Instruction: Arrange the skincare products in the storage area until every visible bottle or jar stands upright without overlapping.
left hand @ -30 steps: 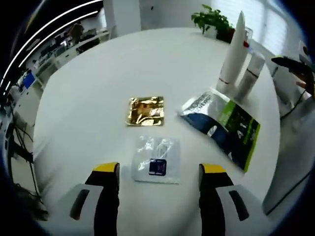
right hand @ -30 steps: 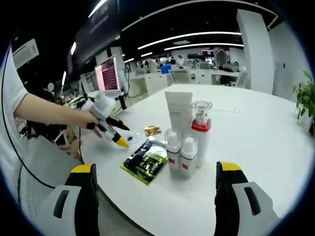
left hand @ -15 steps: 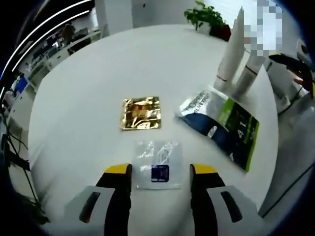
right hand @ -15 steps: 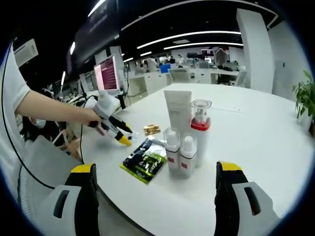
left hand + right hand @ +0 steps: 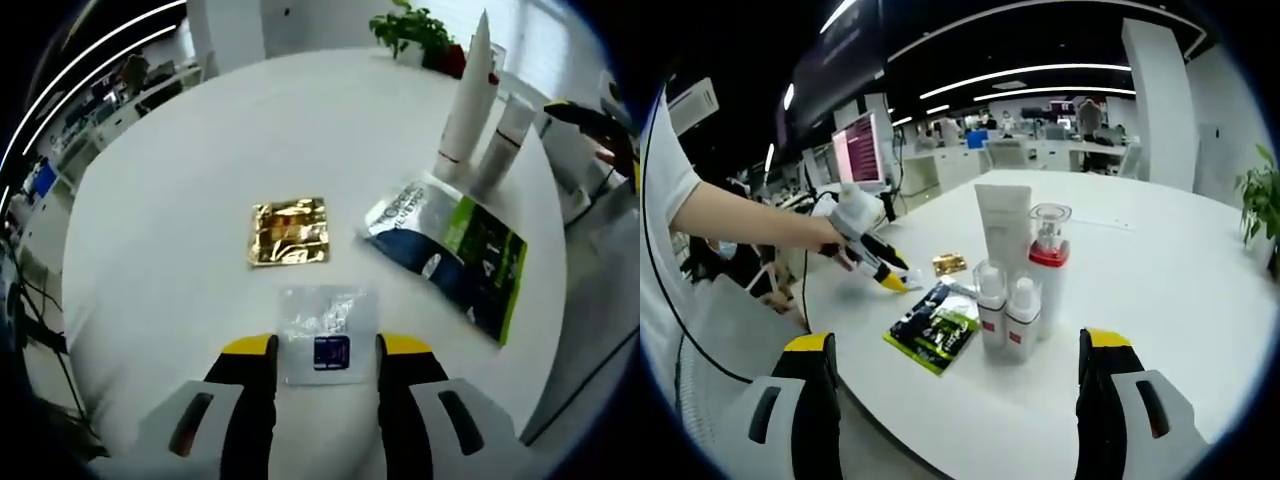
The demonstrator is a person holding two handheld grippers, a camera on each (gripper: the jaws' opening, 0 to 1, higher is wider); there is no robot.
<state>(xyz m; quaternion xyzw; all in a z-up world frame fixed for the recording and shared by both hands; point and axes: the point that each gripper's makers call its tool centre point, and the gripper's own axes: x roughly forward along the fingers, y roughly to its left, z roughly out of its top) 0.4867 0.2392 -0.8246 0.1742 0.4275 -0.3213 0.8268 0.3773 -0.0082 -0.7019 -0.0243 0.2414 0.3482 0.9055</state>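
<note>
The clear sachet (image 5: 328, 322) lies flat on the white desk (image 5: 180, 180) straight ahead of the left hand-held gripper (image 5: 325, 350), its near edge between jaws standing apart on either side of it. The sachet is see-through with a dark blue square label, and it sits just nearer than the gold foil sachet (image 5: 290, 231). The right hand-held gripper (image 5: 960, 360) hangs wide open, well short of the upright bottles (image 5: 1020, 280) beyond the sachet.

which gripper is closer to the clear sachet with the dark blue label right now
Left. The left gripper has its jaws on either side of the clear sachet; the right gripper hangs back off the table edge, beyond the bottles.
</note>
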